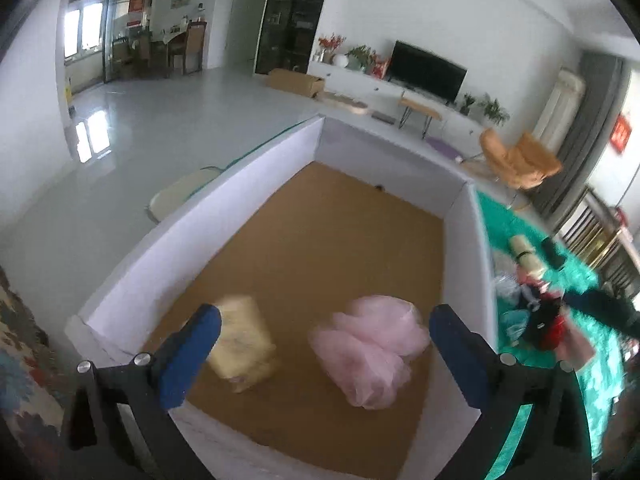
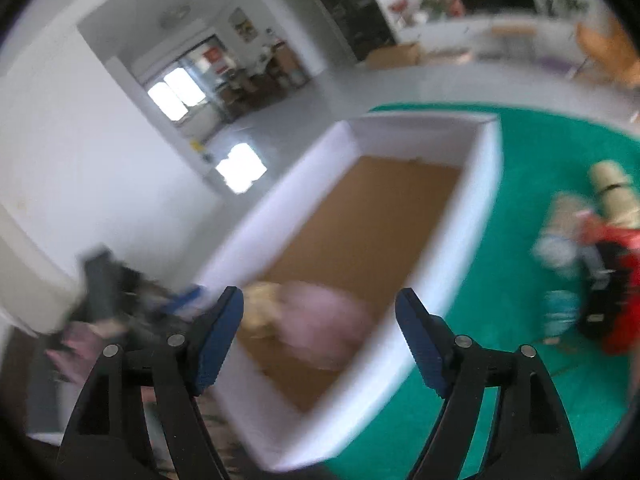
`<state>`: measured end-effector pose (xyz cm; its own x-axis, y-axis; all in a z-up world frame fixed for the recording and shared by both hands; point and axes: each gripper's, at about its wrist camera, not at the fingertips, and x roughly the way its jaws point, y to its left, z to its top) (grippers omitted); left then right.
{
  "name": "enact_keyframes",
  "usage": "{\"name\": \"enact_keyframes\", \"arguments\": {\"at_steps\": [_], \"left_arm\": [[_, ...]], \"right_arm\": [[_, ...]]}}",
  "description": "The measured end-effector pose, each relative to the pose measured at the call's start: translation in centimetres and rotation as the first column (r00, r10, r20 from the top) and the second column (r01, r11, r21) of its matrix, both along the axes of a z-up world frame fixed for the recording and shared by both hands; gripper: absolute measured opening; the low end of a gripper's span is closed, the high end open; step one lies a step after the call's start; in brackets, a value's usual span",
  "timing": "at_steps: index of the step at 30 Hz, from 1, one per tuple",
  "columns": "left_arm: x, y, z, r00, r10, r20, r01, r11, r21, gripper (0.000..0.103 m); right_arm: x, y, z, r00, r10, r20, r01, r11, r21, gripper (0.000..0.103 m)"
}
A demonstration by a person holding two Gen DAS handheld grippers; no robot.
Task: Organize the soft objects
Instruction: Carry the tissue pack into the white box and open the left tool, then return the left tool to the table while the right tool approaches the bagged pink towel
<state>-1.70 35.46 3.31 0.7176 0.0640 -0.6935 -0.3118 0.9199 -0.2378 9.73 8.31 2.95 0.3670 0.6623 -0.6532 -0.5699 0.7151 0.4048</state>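
A white-walled box (image 1: 224, 196) with a brown cardboard floor fills the left wrist view. Inside it lie a pale yellow folded cloth (image 1: 242, 346) and a pink tulle bundle (image 1: 370, 350), side by side near the front wall. My left gripper (image 1: 324, 326) hangs open above them, nothing between its blue pads. In the blurred right wrist view the same box (image 2: 478, 216), the yellow cloth (image 2: 260, 308) and the pink bundle (image 2: 320, 320) show. My right gripper (image 2: 320, 314) is open and empty above the box's near end.
A heap of mixed clothes (image 1: 536, 312) with a rolled beige mat (image 1: 522, 252) lies on the green rug (image 1: 516, 220) right of the box; in the right wrist view the heap (image 2: 592, 272) sits at right. A patterned fabric (image 1: 20, 344) is at far left.
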Motion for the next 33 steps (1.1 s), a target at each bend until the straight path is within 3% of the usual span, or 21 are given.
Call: {"name": "enact_keyframes", "arguments": {"at_steps": [3, 6, 9, 10, 12, 15, 17, 19, 21, 24, 25, 28, 33], "left_arm": [[0.3, -2.7, 0.8, 0.996, -0.083, 0.039, 0.084, 0.996, -0.023, 0.103], [0.5, -8.0, 1.9, 0.971, -0.232, 0.065, 0.234, 0.972, -0.015, 0.103], [0.9, -14.7, 1.5, 0.911, -0.409, 0.050, 0.410, 0.912, -0.016, 0.103], [1.3, -17.3, 0.7, 0.881, -0.473, 0.026, 0.474, 0.880, -0.027, 0.103], [2.5, -21.9, -2.1, 0.826, -0.563, -0.041, 0.560, 0.826, -0.054, 0.103], [4.6, -26.7, -6.6, 0.791, -0.596, -0.138, 0.590, 0.803, -0.082, 0.103], [6.2, -28.6, -9.5, 0.794, -0.581, -0.177, 0.578, 0.813, -0.075, 0.103], [7.3, -30.1, -11.3, 0.809, -0.556, -0.189, 0.564, 0.826, -0.016, 0.103], [8.7, -30.4, -12.1, 0.824, -0.534, -0.189, 0.549, 0.835, 0.030, 0.103], [10.9, -30.5, -13.1, 0.844, -0.504, -0.181, 0.521, 0.851, 0.059, 0.103], [11.5, -30.5, -13.4, 0.848, -0.497, -0.183, 0.515, 0.855, 0.061, 0.103], [12.7, -30.6, -13.8, 0.862, -0.476, -0.175, 0.497, 0.861, 0.105, 0.103], [12.8, -31.0, -14.0, 0.862, -0.470, -0.190, 0.497, 0.857, 0.135, 0.103]], "right_arm": [[-1.8, -4.0, -2.2, 0.994, -0.068, 0.089, 0.077, 0.991, -0.109, 0.081], [-4.1, -10.3, -7.1, 0.970, -0.187, 0.158, 0.223, 0.940, -0.258, 0.081], [-5.6, -15.9, -11.3, 0.935, -0.314, 0.165, 0.354, 0.863, -0.360, 0.081], [-5.7, -18.2, -13.0, 0.913, -0.375, 0.162, 0.408, 0.818, -0.405, 0.081], [-5.5, -21.5, -14.1, 0.878, -0.452, 0.159, 0.473, 0.766, -0.436, 0.081], [-4.7, -24.8, -14.6, 0.829, -0.539, 0.146, 0.538, 0.700, -0.471, 0.081], [-3.1, -26.2, -14.6, 0.828, -0.548, 0.117, 0.537, 0.716, -0.446, 0.081], [-1.2, -26.8, -14.4, 0.827, -0.538, 0.160, 0.543, 0.693, -0.475, 0.081], [0.6, -27.9, -14.5, 0.829, -0.537, 0.155, 0.542, 0.707, -0.454, 0.082], [5.0, -30.5, -14.8, 0.806, -0.578, 0.128, 0.571, 0.704, -0.421, 0.090], [6.0, -30.7, -15.2, 0.794, -0.590, 0.144, 0.588, 0.686, -0.428, 0.091], [6.4, -30.8, -14.8, 0.783, -0.603, 0.154, 0.608, 0.687, -0.398, 0.095], [5.8, -30.3, -14.7, 0.786, -0.599, 0.157, 0.604, 0.687, -0.404, 0.095]]}}
